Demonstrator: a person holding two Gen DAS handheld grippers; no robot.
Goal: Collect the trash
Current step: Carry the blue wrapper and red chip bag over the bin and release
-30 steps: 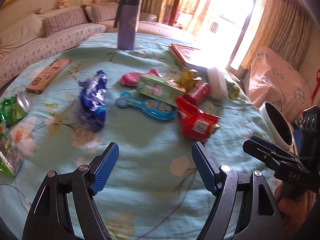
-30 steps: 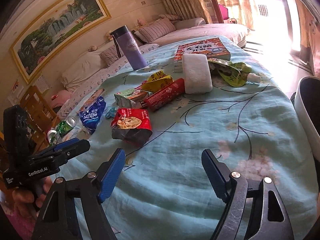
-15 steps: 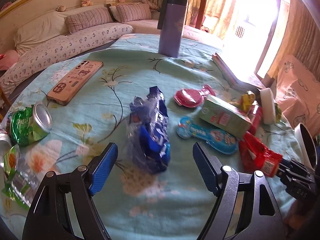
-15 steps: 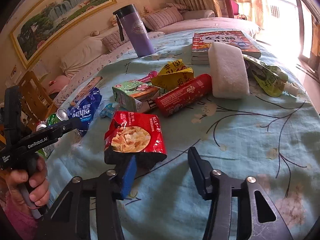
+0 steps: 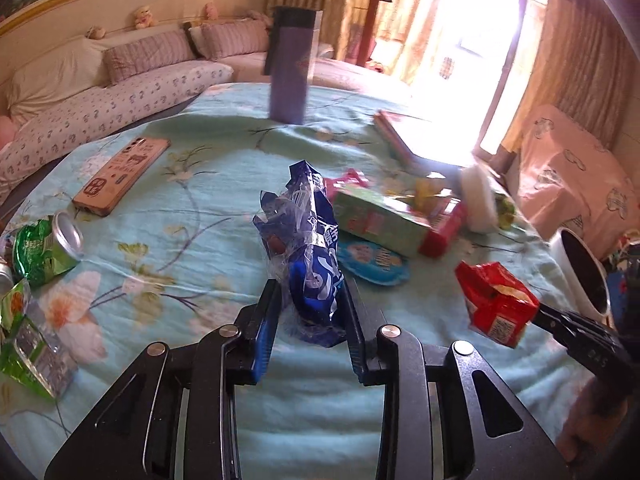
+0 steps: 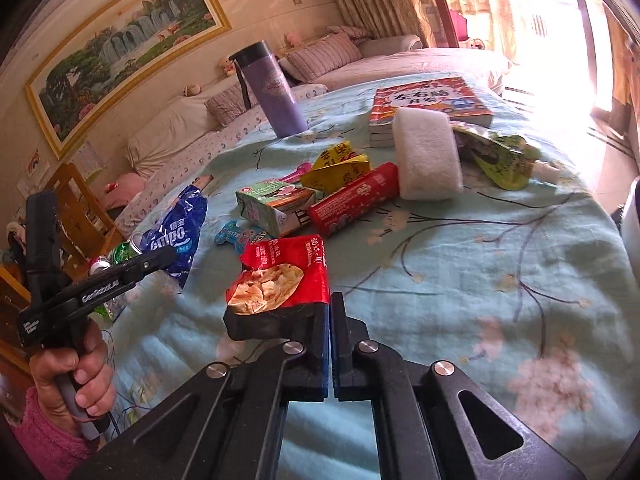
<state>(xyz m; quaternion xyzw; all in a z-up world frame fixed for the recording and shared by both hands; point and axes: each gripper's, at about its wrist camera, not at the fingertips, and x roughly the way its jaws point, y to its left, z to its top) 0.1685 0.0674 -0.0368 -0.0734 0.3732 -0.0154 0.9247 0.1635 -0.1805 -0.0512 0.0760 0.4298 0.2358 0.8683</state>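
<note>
Round surface [image 6: 460, 280] under pale blue floral cloth. Lying on it: purple flask [image 6: 272, 92], book [image 6: 432, 100], white sponge [image 6: 426, 156], phone [image 5: 122, 174], green carton [image 6: 274, 204], red tube [image 6: 356, 198], crushed can [image 5: 44, 252].

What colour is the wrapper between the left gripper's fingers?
Blue wrapper with white lettering and clear patches, best in the left wrist view.

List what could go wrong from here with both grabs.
1. The left gripper is closing its jaws on the blue wrapper. The slick, crumpled film may slip out on the lift.
2. The right gripper is shut on only the corner of the red snack bag, so it could tear or drop.
3. The bag's top is torn open; any crumbs may spill onto the tablecloth.
</note>
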